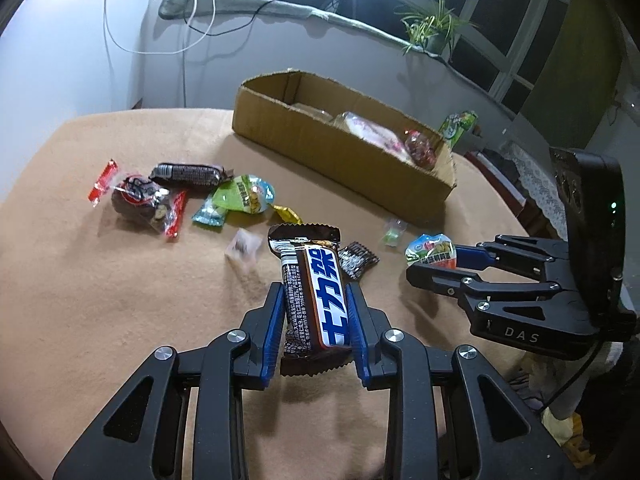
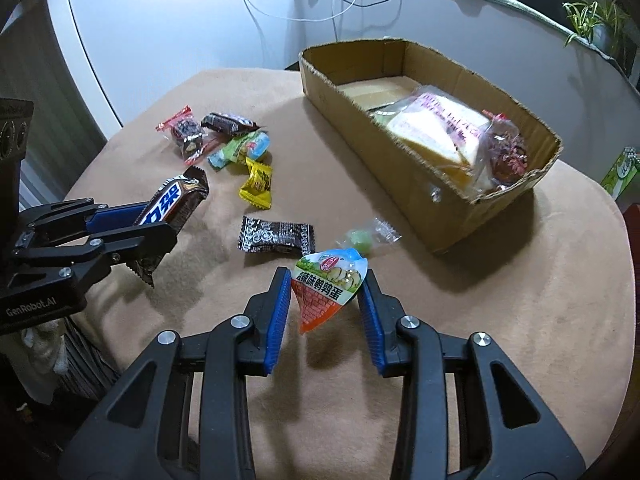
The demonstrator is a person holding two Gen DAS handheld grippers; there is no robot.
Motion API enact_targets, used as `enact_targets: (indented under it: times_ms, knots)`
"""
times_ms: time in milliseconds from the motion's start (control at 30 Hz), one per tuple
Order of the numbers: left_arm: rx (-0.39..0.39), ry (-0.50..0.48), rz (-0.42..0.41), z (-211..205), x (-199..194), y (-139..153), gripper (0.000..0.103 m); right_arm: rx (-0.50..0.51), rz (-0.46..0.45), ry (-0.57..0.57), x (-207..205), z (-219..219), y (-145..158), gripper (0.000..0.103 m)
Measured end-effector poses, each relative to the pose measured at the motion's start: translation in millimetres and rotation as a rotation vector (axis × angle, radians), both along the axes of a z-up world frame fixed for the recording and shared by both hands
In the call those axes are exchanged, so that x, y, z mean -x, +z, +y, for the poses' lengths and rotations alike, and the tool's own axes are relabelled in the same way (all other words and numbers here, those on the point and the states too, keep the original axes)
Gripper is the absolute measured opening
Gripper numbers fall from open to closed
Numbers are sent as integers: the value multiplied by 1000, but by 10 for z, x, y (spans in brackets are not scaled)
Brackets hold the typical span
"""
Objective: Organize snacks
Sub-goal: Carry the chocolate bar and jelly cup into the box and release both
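My left gripper [image 1: 314, 292] is shut on a brown chocolate bar [image 1: 312, 300] with blue characters, held a little above the beige tablecloth; the right wrist view shows the bar [image 2: 176, 200] at the left. My right gripper [image 2: 327, 278] is shut on a small orange-and-green quail egg pack [image 2: 328, 284], also off the cloth. An open cardboard box [image 2: 400, 168] behind holds a sandwich pack [image 2: 436, 128] and a red-wrapped snack [image 2: 506, 152]. Loose on the cloth lie a black wrapper [image 2: 276, 236], a yellow candy [image 2: 258, 184] and a green candy [image 2: 364, 238].
A cluster of several wrapped snacks [image 1: 176, 196] lies at the table's left rear. A green carton [image 2: 622, 172] stands past the box at the right edge. The round table's edge [image 2: 592, 360] curves close on the right. A wall, cables and a potted plant [image 1: 432, 28] are behind.
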State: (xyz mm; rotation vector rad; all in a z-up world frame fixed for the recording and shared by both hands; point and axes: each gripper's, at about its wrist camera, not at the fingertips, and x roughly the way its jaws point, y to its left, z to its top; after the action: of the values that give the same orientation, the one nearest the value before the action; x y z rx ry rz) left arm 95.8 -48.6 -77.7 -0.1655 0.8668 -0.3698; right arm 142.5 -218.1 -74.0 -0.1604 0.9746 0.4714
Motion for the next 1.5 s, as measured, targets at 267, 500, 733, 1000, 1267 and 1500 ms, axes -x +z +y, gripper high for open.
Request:
enact_targets:
  times_ms: [267, 500, 733, 1000, 1267, 1500]
  knots:
    - [8, 1, -37, 17, -31, 154, 29, -17, -48, -21, -23, -109, 238, 36]
    - [10, 13, -65, 60, -209, 271, 29, -26, -83, -45, -149, -220, 419, 36]
    - [4, 14, -82, 60, -422, 358, 29, -23, -113, -57, -356, -262, 564, 36]
    - [-7, 6, -104, 5, -742, 463, 29, -16, -125, -54, -746, -225, 647, 36]
    - [-15, -5, -110, -52, -1101, 486, 29, -12, -112, -44, -1224, -117, 612, 36]
    - [-14, -8, -100, -58, -1371, 446, 29, -11, -90, -40, -1540, -23, 491, 36]
